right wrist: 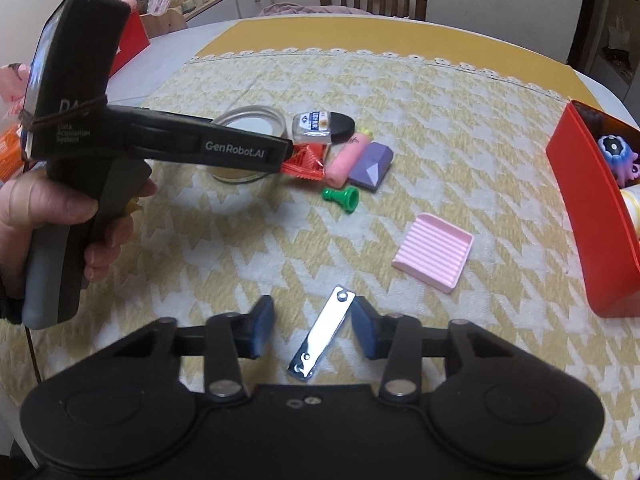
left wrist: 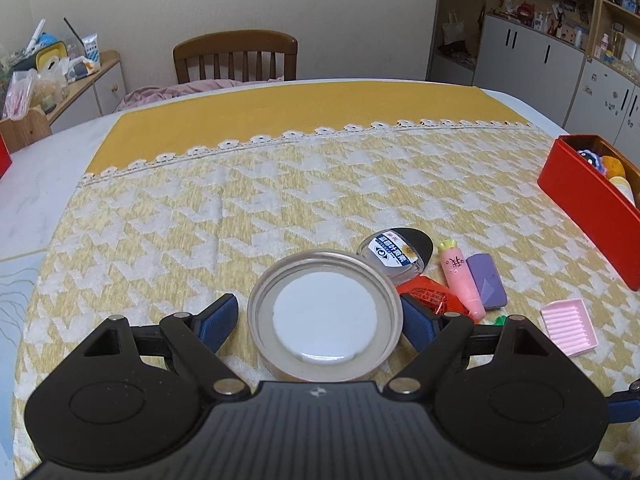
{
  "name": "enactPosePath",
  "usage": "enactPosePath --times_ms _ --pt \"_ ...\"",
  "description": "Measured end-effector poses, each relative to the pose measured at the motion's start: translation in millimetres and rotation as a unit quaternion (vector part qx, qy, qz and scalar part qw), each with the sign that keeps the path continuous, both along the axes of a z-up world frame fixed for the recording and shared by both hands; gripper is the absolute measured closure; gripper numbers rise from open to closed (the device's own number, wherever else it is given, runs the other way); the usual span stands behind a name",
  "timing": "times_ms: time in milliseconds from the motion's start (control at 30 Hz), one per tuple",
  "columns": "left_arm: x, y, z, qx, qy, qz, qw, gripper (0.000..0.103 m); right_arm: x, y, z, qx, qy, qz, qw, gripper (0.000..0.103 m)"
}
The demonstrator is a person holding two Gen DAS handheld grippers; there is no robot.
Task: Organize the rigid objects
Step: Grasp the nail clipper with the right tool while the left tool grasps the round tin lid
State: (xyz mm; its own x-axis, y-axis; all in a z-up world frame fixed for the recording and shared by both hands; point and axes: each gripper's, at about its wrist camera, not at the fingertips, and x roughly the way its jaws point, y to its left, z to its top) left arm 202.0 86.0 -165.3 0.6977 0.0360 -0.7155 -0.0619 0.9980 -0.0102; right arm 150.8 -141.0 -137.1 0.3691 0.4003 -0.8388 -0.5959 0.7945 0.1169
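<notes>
My left gripper [left wrist: 322,322] is open, its blue pads either side of a round metal lid [left wrist: 324,316] with a white liner that lies on the yellow cloth; the right pad looks close to its rim. Beyond it lie a clear-and-black case [left wrist: 396,254], a red packet [left wrist: 430,292], a pink tube [left wrist: 460,280] and a purple block [left wrist: 486,280]. My right gripper [right wrist: 314,330] is open around a silver nail clipper [right wrist: 322,334] lying flat between its pads. A green chess pawn [right wrist: 342,197] and a pink ridged tray [right wrist: 434,252] lie nearby.
A red box [right wrist: 580,216] holding toys stands at the table's right edge; it also shows in the left wrist view [left wrist: 588,208]. A hand holds the left gripper's body [right wrist: 80,128]. A wooden chair [left wrist: 236,54] stands behind the table. Cabinets and shelves line the walls.
</notes>
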Motion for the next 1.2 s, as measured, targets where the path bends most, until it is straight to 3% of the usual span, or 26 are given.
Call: enactPosePath --times_ms 100,200,300,467,800,1200 --pt "0 0 -1 0.004 -0.001 0.002 1.0 0.017 0 0 -1 -0.002 -0.001 0.001 1.0 0.065" --pt "0 0 -2 0.007 -0.002 0.003 1.0 0.017 0 2 -1 -0.012 -0.01 0.002 1.0 0.074" --pt "0 0 -2 0.01 -0.003 -0.001 0.9999 0.026 1 0 -1 -0.017 -0.013 -0.001 1.0 0.082" --pt "-1 -2 -2 0.015 -0.004 -0.001 0.9999 0.026 -2 0 -1 -0.027 -0.026 0.007 0.999 0.092" --pt "-13 0 5 0.02 0.0 0.008 0.9998 0.026 -5 -25 5 -0.006 -0.029 0.005 1.0 0.093" --pt "-32 -17 38 0.012 -0.001 0.014 0.9998 0.026 1 -72 41 0.042 -0.048 -0.019 0.998 0.093"
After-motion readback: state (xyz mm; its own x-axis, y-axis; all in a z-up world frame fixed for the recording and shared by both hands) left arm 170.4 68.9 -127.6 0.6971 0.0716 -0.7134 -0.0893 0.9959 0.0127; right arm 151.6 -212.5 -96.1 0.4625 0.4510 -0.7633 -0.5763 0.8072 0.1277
